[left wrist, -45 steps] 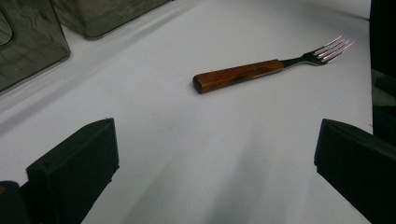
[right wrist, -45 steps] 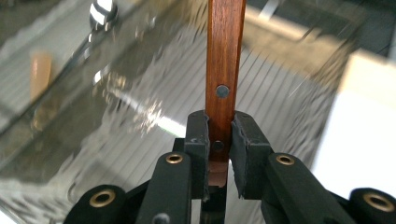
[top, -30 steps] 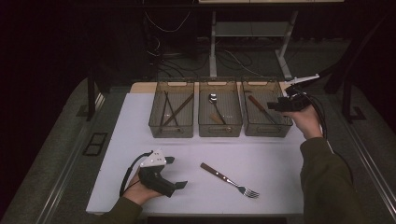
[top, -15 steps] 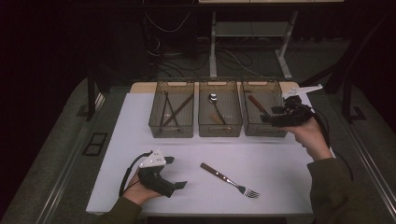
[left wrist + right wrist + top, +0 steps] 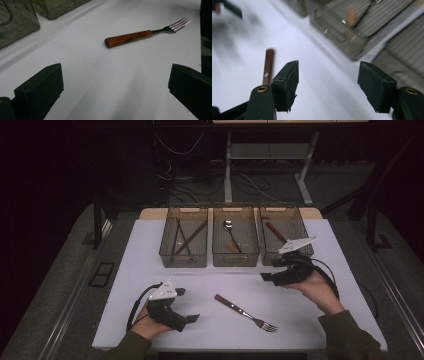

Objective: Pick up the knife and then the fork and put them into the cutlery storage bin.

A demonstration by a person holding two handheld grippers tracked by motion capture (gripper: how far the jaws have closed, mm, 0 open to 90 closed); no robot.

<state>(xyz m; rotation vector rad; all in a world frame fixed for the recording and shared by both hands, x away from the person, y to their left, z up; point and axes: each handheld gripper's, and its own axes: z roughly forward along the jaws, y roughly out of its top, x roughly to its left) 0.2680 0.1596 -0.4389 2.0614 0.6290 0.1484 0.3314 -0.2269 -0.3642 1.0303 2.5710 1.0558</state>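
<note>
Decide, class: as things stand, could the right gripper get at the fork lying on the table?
Probably yes. The right gripper hangs with its jaws open and empty, in front of the bins, and bare table lies between it and the fork. Nothing stands in the way.

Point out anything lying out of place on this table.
The fork lies loose and diagonal on the white table, outside the three bins that hold the other cutlery. Both grippers are open and empty. Nothing looks spilled or damaged.

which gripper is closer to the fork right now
Left, narrowly. The left gripper sits just left of the fork handle; the right gripper hovers beyond it, toward the bins.
</note>
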